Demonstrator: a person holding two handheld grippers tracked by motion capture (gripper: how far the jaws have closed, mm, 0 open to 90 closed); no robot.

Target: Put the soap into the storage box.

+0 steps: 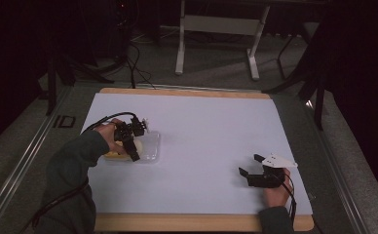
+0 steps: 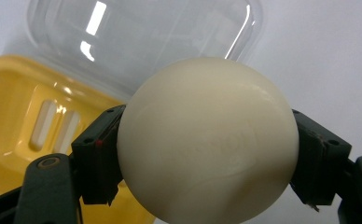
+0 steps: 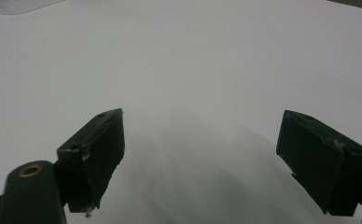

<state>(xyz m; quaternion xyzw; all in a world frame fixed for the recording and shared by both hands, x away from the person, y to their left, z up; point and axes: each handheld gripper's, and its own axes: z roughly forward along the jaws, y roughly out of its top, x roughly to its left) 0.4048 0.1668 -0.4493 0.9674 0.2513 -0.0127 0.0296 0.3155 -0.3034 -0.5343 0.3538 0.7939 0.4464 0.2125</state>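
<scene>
Objects on my table number three: one cream ball (image 2: 207,140), one yellow tray (image 2: 25,135), one clear lid (image 2: 142,37) lying open behind it. My left gripper (image 2: 207,154) is clamped on the ball, pads pressing both sides, holding it just above the tray's edge (the ball hides much of the tray). White sheet (image 1: 201,141) covers the table. From above, my left hand (image 1: 110,136) reaches in from the left edge. My right gripper (image 3: 202,154) rests well apart near the right corner, jaws wide, nothing between them.
</scene>
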